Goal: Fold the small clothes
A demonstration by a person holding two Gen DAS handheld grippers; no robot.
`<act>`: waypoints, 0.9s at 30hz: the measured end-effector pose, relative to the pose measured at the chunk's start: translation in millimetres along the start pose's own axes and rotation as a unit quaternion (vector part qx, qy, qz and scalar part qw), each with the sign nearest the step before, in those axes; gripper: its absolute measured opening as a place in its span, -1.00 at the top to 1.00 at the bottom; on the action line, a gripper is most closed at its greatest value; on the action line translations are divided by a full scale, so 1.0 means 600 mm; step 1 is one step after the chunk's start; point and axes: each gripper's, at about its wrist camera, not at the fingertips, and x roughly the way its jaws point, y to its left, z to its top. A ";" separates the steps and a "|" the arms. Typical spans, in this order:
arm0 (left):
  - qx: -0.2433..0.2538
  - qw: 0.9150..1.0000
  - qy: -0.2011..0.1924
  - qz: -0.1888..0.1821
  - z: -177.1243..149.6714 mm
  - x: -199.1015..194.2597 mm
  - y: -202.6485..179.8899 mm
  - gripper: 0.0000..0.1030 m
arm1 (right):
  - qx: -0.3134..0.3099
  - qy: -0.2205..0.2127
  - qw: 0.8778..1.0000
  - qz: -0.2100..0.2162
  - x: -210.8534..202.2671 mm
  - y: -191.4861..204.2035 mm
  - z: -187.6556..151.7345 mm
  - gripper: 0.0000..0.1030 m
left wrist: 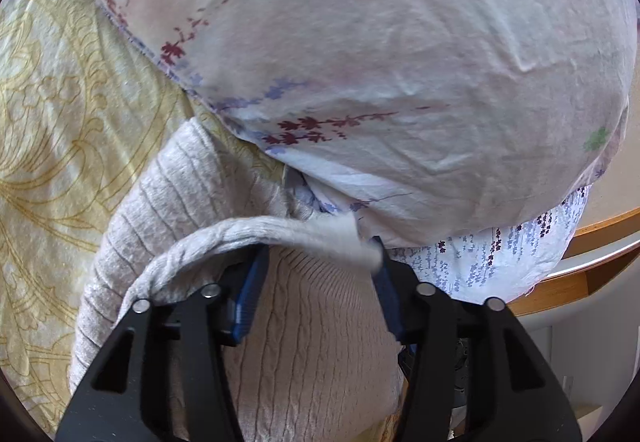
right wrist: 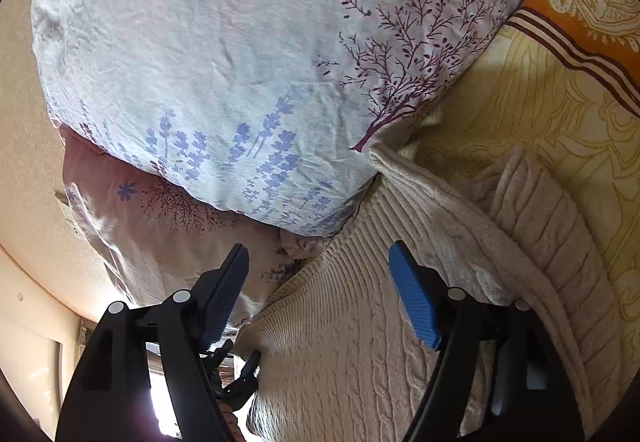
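A beige cable-knit sweater lies on the bed, its ribbed part pushed against a floral pillow. My left gripper stands open just over it. A rolled edge of the knit is draped across both fingertips, and the blue pads do not press on it. In the right wrist view the same sweater spreads below my right gripper, which is open with nothing between its pads. A folded ribbed sleeve or hem lies to the right of it.
A big white pillow with purple and maroon flower print bulges right ahead of both grippers. The yellow patterned bedspread lies under the sweater. A wooden ledge shows at the right.
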 end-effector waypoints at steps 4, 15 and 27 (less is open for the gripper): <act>0.003 1.000 -0.006 0.006 0.001 0.001 -0.004 -0.23 | 0.008 -0.008 1.000 -0.009 -0.007 -0.006 -0.005 -0.43; -0.012 0.996 -0.050 0.067 -0.023 -0.094 0.055 -0.60 | -0.016 -0.081 0.984 -0.155 -0.134 -0.008 -0.023 -0.59; 0.096 0.988 0.037 0.113 -0.103 -0.107 0.068 -0.60 | -0.061 -0.047 0.974 -0.213 -0.194 -0.035 -0.044 -0.62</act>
